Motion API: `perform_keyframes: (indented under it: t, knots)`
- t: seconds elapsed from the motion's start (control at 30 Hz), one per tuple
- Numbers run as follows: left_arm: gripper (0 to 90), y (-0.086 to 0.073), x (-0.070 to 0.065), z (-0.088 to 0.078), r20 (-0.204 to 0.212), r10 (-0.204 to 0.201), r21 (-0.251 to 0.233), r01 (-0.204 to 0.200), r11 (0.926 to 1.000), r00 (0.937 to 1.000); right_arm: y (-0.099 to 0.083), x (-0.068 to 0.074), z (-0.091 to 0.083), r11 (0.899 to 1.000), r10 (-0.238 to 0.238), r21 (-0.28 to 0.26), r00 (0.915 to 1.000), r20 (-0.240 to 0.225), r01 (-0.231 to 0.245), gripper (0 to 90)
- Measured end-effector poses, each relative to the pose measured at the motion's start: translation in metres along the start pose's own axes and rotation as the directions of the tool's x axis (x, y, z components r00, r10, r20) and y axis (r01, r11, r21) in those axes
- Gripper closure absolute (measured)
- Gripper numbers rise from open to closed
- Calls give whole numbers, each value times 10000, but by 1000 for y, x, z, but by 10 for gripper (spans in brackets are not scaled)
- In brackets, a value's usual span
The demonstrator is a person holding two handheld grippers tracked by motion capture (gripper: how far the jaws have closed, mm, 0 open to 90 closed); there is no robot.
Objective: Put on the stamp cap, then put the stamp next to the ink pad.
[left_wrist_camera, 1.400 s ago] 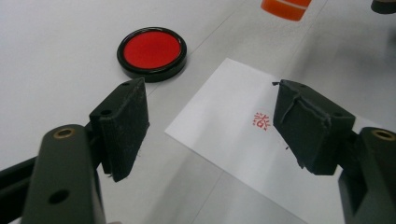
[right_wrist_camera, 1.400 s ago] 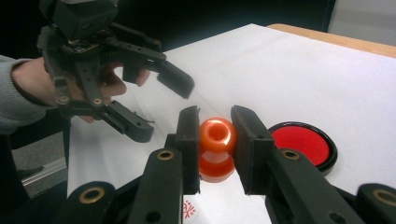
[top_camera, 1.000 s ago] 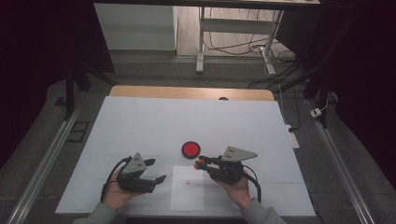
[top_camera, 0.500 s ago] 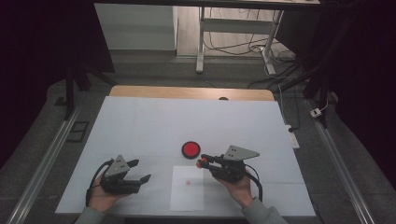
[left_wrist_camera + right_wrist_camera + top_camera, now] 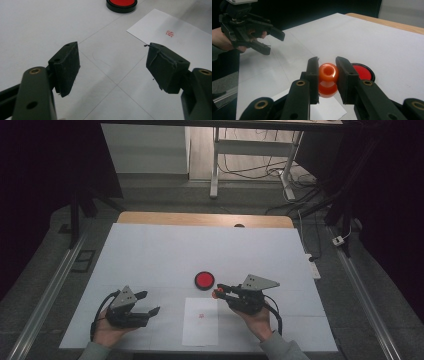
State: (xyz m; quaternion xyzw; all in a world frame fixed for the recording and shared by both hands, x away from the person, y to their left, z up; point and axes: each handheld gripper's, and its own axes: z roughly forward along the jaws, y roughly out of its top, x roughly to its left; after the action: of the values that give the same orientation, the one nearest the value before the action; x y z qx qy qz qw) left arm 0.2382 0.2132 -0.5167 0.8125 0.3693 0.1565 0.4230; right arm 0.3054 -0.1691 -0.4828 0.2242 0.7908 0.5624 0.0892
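Right gripper view: right gripper (image 5: 327, 75) is pinching an orange stamp (image 5: 328, 78) beside the red ink pad (image 5: 362, 71); left gripper (image 5: 150, 303) is hovering, spread.

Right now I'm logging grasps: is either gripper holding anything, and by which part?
The right gripper is shut on the orange stamp, clamped by its knob-like upper end. The left gripper is open, holding nothing.

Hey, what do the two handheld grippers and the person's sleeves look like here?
Both are black. The left gripper and right gripper each carry a grey three-cornered plate on top and trail a black cable. Their jaws end in blocky dark pads, with brass-coloured rivets behind them. The sleeves are grey.
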Motion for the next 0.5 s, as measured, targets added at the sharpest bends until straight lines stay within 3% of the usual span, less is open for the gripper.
perform_keyframes:
  t: [0.2,0.5]
  knots:
    - [273,0,1,-1,-6,-62,-44,62,10000,10000,1,-2,-1,10000,7,-20,10000,75,-7,721]
    - [271,0,1,-1,66,-71,-44,71,10000,10000,5,-18,-4,9996,181,-234,9978,641,-166,722]
